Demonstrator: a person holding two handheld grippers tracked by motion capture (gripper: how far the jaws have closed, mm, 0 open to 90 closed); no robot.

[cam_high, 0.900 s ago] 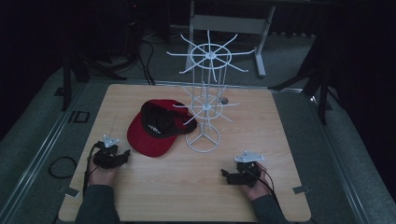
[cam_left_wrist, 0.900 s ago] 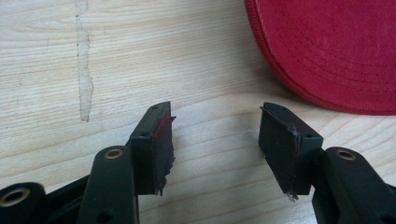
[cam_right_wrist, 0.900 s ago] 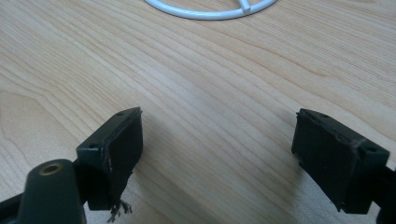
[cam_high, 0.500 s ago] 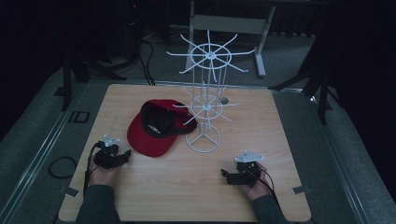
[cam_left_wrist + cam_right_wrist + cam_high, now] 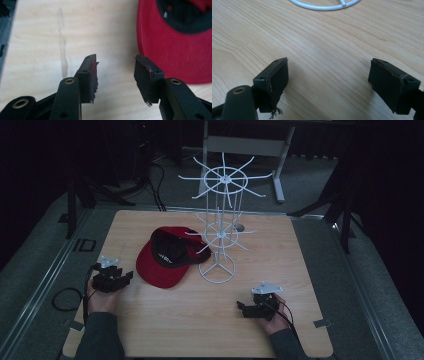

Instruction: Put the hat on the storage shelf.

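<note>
The red cap (image 5: pixel 167 257) lies upside down on the desk (image 5: pixel 200 325), left of the white wire rack (image 5: pixel 220 235). The left tongs (image 5: pixel 111 279) are open with nothing between them, and the cap's brim lies just to their right. The right tongs (image 5: pixel 256 307), also open and empty, are well apart from it, so the left hand is nearer.

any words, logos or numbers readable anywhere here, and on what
None can be read.
Red cap: pale print on its black inner lining, too small and blurred to read.
Cap in the left gripper view: a small white tag on the lining, blurred.
Table, white wire rack and both grippers: no lettering visible.
</note>
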